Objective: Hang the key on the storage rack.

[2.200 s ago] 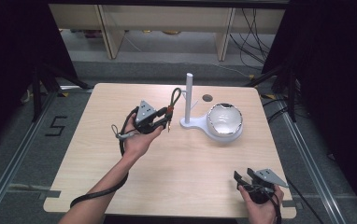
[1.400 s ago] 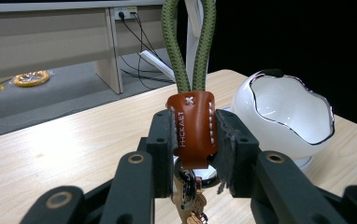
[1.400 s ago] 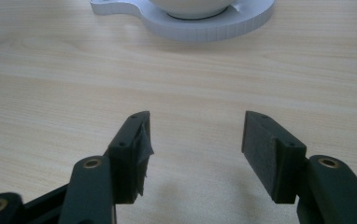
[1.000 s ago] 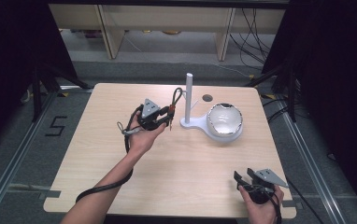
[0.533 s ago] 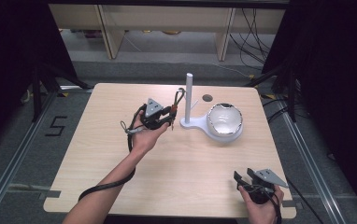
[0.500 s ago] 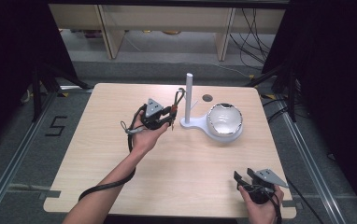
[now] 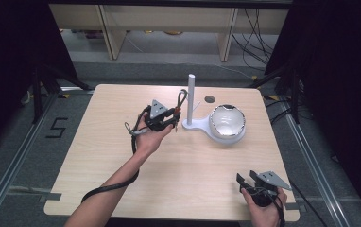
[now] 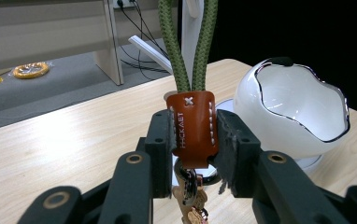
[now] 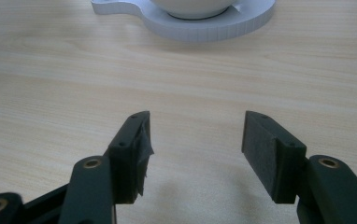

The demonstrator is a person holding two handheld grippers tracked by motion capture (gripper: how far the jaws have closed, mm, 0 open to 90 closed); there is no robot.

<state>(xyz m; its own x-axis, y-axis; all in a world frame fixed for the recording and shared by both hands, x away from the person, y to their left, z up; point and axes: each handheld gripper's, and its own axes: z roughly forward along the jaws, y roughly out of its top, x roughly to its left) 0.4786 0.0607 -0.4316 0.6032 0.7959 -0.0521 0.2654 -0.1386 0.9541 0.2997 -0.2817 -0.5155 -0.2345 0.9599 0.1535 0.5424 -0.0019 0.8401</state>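
Keyring (image 8: 191, 126) with brown leather tab, green cord loop and keys: clamped by the tab between the jaws of the left gripper (image 7: 171, 122), cord upright just beside the white post (image 7: 191, 97) of the stand. Step judged: hanging the loop; next move calls for lifting the cord over the post top. Right gripper (image 9: 195, 154): jaws wide, holding nothing, resting well away from the post near the table (image 7: 122, 156) edge.

The right gripper (image 9: 195, 154) has its two black jaws standing apart with nothing between them, above a light wooden table (image 9: 74, 70). Farther off, a white stand base (image 9: 204, 25) lies on the table, bearing a white bowl (image 9: 193, 7).
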